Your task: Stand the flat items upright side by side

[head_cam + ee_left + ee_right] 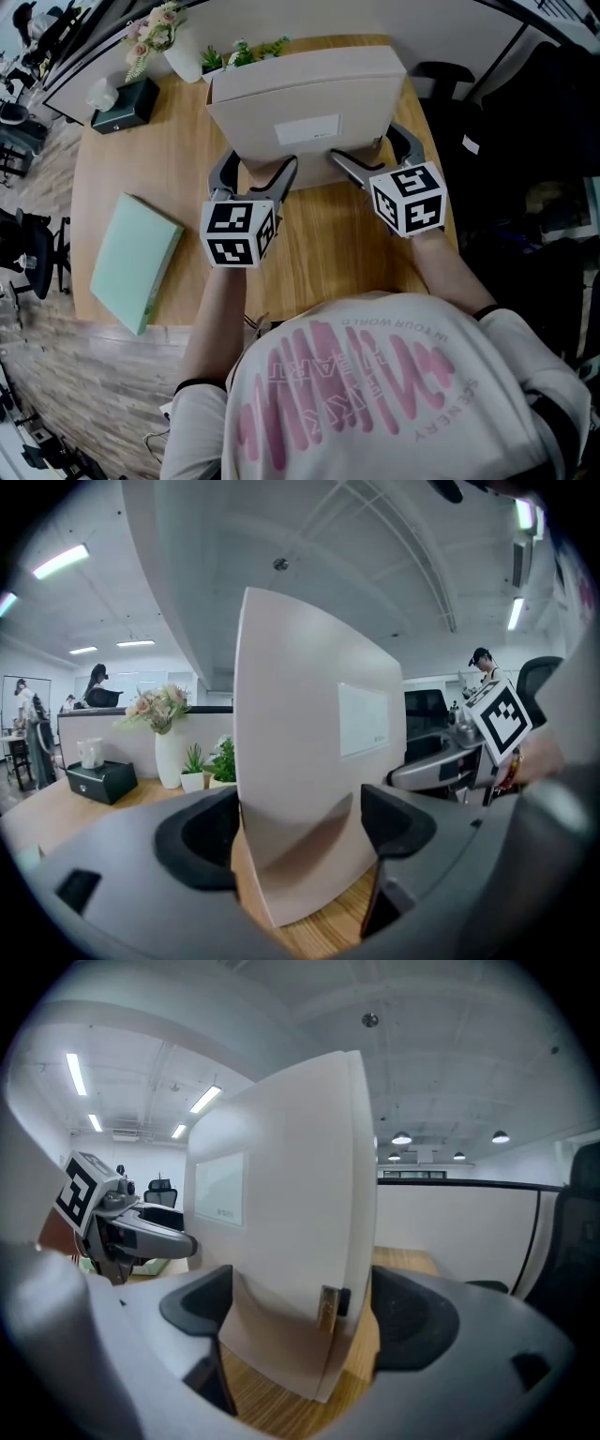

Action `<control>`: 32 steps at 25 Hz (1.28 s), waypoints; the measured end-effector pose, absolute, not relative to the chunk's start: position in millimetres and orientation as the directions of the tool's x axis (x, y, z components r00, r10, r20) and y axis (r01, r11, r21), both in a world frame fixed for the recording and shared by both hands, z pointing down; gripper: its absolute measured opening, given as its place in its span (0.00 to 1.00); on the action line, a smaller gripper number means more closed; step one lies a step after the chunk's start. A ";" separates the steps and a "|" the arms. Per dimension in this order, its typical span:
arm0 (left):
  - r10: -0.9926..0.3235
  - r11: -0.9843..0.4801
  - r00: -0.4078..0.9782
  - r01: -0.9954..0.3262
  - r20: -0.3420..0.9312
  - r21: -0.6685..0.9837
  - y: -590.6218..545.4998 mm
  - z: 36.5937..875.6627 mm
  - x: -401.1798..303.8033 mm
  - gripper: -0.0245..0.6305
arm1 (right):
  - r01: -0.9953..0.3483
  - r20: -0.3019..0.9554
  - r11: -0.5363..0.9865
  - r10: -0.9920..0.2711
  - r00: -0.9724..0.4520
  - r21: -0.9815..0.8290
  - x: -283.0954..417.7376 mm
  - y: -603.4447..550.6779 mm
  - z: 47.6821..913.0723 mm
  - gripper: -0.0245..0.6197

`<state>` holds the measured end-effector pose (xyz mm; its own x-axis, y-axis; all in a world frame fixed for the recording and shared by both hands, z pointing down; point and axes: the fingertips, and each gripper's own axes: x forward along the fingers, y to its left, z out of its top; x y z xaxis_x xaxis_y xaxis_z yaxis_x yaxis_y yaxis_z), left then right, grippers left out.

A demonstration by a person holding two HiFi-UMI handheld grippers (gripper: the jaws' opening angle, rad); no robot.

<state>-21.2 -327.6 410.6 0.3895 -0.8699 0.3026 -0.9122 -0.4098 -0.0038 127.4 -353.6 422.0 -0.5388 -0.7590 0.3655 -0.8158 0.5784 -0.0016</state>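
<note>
Beige box (309, 89): it stands upright on its long edge at the far middle of the table (328, 244). Its labelled face is towards you and its long axis runs left to right.
Green slab (136, 262): it lies flat near the table's left edge, well apart from the box. Its long axis runs roughly away from you, crosswise to the box's.
Left gripper (261, 161): your jaws are spread wide around the box's near left corner, one pad outside the end and the other in front of the labelled face. You bracket the corner and clamp nothing.
Right gripper (366, 142): it does the same at the right corner, jaws wide, the box's end between them, nothing gripped.
Nearer hand: your left. The slab lies to its left and back towards you.
Coming move, as I judge it: swing the slab's long axis to match the box's as you stand it alongside.
</note>
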 end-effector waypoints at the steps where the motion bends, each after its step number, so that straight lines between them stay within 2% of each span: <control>1: -0.870 -0.409 0.389 -0.912 0.303 -0.005 -327.4 410.5 -21.5 0.66 | -0.817 0.368 0.577 -0.759 -0.537 -0.002 127.9 -353.4 422.8 0.76; 26: -0.872 -0.370 0.359 -0.928 0.333 0.031 -303.0 406.1 -38.3 0.66 | -0.829 0.383 0.554 -0.752 -0.536 -0.072 137.0 -343.8 424.4 0.79; 32: -0.878 -0.370 0.366 -0.928 0.309 0.047 -286.4 395.0 -67.5 0.66 | -0.884 0.411 0.459 -0.791 -0.454 -0.091 143.8 -332.9 421.1 0.82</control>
